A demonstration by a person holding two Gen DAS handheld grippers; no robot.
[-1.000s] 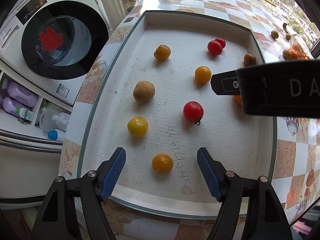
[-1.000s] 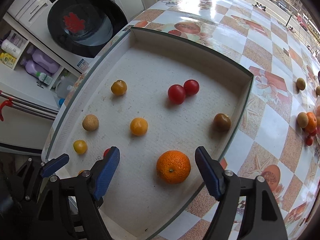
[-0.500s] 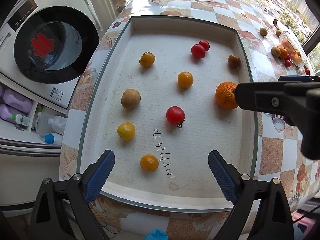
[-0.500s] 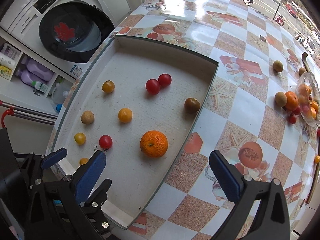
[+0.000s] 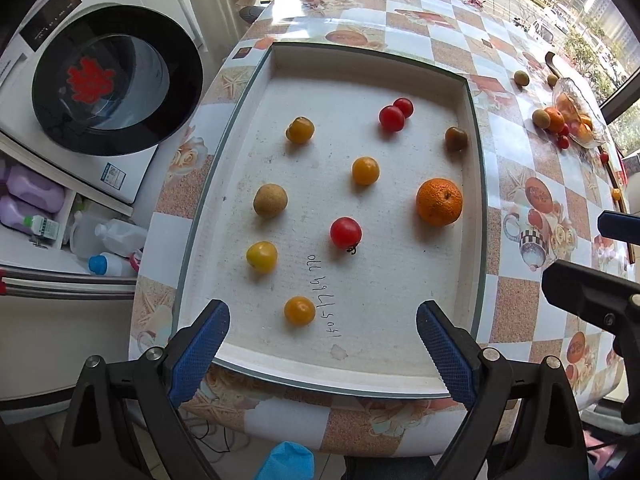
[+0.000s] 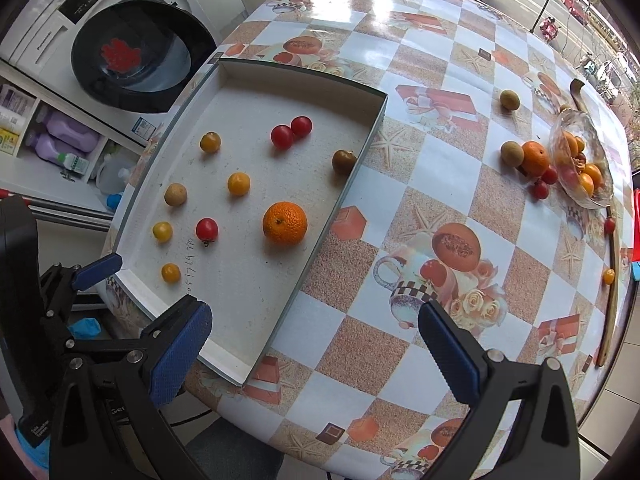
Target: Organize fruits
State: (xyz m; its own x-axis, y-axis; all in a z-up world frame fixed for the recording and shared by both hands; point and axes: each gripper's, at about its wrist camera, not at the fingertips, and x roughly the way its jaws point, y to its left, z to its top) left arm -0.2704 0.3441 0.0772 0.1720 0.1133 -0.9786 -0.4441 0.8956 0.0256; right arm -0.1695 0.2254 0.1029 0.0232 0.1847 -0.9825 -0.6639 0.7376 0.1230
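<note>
Both grippers are pulling back from the shallow white tray (image 5: 476, 216). Left gripper (image 5: 322, 344) and right gripper (image 6: 316, 342) are hanging wide apart, empty. Inside the tray a dimpled round orange (image 5: 439, 202) is sitting near its right wall, among smooth small tomatoes (image 5: 345, 233).

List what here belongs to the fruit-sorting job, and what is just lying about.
Job:
tray
orange in the tray
red tomatoes
yellow tomatoes
glass bowl of fruit
loose fruit by the bowl
left gripper
right gripper

Lying about:
washing machine
purple bottles
tablecloth
</note>
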